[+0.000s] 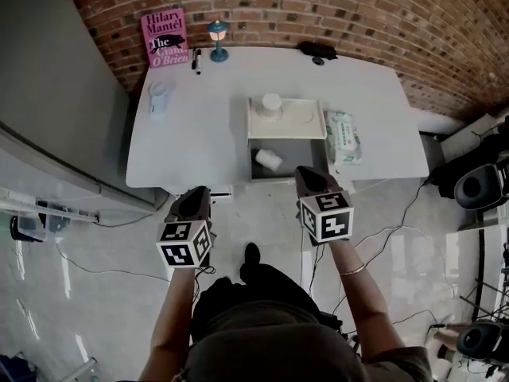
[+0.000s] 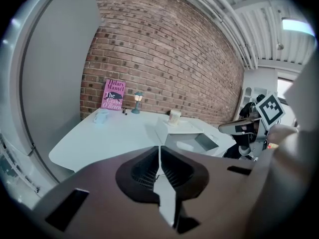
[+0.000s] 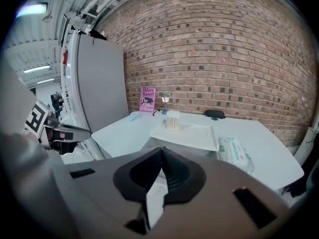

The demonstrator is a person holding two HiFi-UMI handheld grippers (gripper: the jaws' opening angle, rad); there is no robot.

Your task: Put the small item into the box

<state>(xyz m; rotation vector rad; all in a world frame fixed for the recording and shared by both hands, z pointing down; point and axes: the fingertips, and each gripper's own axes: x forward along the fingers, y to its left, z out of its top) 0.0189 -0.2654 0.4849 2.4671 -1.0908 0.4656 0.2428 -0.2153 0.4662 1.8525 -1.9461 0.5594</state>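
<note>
- The left tool (image 2: 159, 158) has its jaws pressed together with nothing between them, as its own view shows.
- The right tool (image 3: 160, 166) is the same in its own view: jaws closed tight and empty.
- Only the head view shows the item (image 1: 268, 159), small, white and roundish. It lies inside the open grey box (image 1: 302, 156), ahead of the right tool and a little to its left.
- In that view the right tool's tip shows over the box's near rim. The left tool is off the desk's (image 1: 199, 134) near edge, left of the box.
- The right gripper view hides the box behind the tool's body. It shows the white tray (image 3: 192, 133) beyond, with a ribbed cup (image 3: 173, 119) standing on it, and the wipes (image 3: 235, 152) to the tool's right.
- Each gripper view catches the other tool at its edge, marker cube showing; the head view shows both.
- A pink book (image 1: 165, 38) leans on the brick wall, far ahead of the left tool. It reads "Hilary Mantel" and "The Giant, O'Brien".
- A small lamp (image 1: 218, 40) stands just right of the book.
- The print on the wipes is too small to read.
</note>
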